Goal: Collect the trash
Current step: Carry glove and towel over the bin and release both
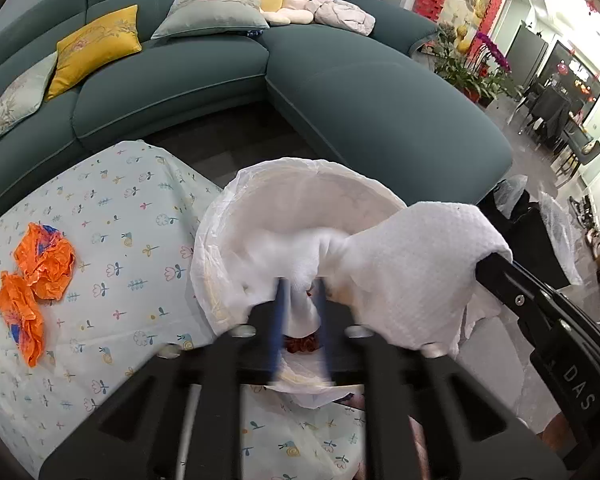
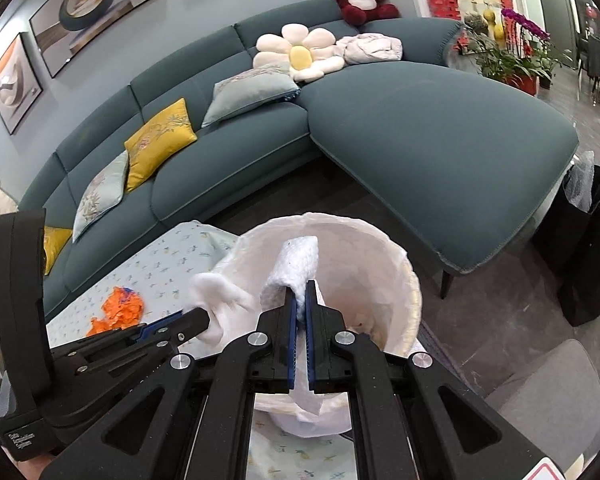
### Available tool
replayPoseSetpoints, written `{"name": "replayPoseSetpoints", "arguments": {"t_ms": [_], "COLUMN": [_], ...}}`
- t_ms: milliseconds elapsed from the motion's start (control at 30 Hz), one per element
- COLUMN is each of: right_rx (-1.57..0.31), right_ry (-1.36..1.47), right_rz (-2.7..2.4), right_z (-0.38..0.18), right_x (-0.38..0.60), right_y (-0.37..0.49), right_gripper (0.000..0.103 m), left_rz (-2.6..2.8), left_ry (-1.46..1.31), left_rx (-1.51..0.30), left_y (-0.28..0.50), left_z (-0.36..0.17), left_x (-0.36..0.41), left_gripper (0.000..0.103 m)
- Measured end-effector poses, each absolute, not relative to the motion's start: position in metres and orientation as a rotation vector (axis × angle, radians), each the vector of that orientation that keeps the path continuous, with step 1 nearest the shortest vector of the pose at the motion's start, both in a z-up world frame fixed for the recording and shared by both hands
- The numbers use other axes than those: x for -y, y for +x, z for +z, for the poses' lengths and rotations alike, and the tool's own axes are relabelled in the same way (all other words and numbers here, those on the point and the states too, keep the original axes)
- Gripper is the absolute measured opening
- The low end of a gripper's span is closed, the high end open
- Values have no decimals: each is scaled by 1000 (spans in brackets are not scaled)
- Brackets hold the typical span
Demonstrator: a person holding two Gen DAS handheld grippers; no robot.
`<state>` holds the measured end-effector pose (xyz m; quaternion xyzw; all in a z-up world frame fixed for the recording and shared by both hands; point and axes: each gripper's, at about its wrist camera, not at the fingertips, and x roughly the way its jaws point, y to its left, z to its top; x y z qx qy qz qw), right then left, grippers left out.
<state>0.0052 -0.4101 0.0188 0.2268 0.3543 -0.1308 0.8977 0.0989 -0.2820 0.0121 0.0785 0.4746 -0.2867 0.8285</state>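
Observation:
A bin lined with a white bag point(image 1: 220, 236) point(image 2: 396, 256) stands by the table's edge. My left gripper point(image 1: 300, 284) is over the bin's mouth, its blue fingers close together on a white tissue point(image 1: 300, 264); it also shows in the right wrist view point(image 2: 188, 318) holding that tissue point(image 2: 216, 300). My right gripper point(image 2: 300, 286) is shut on a white paper towel point(image 2: 296, 264) above the bin; in the left wrist view it point(image 1: 480, 268) is draped by the towel point(image 1: 412, 264). Crumpled orange wrappers point(image 1: 32, 280) point(image 2: 118, 308) lie on the table.
The table has a floral cloth point(image 1: 120, 220) point(image 2: 172, 264). A teal corner sofa point(image 1: 340, 92) point(image 2: 420, 132) with cushions is behind. A black bag point(image 2: 588, 248) stands on the floor at right. A grey seat point(image 2: 548, 396) is at lower right.

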Motion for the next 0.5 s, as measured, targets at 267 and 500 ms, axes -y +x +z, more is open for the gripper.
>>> {"name": "replayPoseSetpoints", "arguments": {"t_ms": [267, 500], "right_rx": [-744, -751], "right_ry": [471, 454], "right_rz": [-264, -257], "right_z": [11, 11], "right_x": [411, 402], "right_y": [11, 20], "right_gripper": [4, 8], "left_rz": [-545, -496], "left_ry": [155, 135], "left_rx": [-980, -980], "left_y": [104, 108], "left_z": [14, 13], "left_x": [273, 255], "left_gripper": [54, 60]}}
